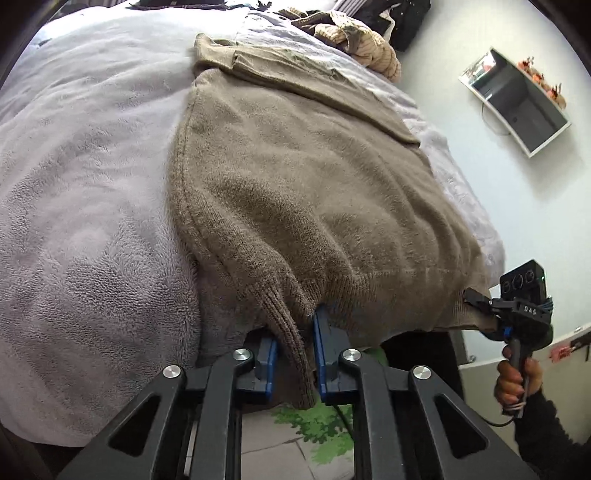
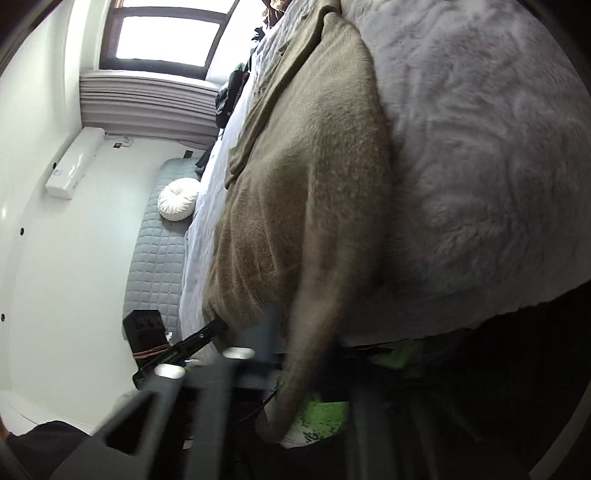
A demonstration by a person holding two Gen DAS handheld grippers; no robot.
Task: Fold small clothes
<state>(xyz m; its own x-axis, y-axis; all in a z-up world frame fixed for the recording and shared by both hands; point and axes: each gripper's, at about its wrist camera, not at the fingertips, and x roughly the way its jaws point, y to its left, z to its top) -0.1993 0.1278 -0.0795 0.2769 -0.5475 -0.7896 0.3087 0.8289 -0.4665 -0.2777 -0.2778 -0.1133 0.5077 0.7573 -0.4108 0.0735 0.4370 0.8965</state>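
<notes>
bed, fleece blanket [image 1: 92, 206]: pale lilac, deep pile, covering the left part of the bed and running to its near edge.

sweater [image 1: 295, 192]: brown knit, fuzzy, spread flat over the blanket from the near edge of the bed toward the far end; its ribbed hem hangs over the near edge. a sleeve or fold lies across its upper part near the far end.

left gripper [image 1: 291, 354]: black frame, blue pads, at the near edge of the bed. jaws drawn in narrow, clamped on a ribbed fold of the sweater's hem, which hangs down between the pads.

right gripper [image 1: 476, 299]: black body, held by a hand [image 1: 517, 380] in a dark sleeve, at the near right corner of the sweater. jaws pinched on that corner of the hem; its own camera's view is blurred, with brown knit trailing down past the fingers.

pile of clothes [image 1: 354, 33]: tan and dark garments, heaped at the far end of the bed, apart from the sweater.

wall shelf [image 1: 517, 99]: white, mounted on the pale wall to the right of the bed.

floor mat [image 1: 317, 432]: green leaf print, below the near edge of the bed.

round cushion [image 2: 177, 199]: white, on a grey quilted pad beside the bed, in the right wrist view.
</notes>
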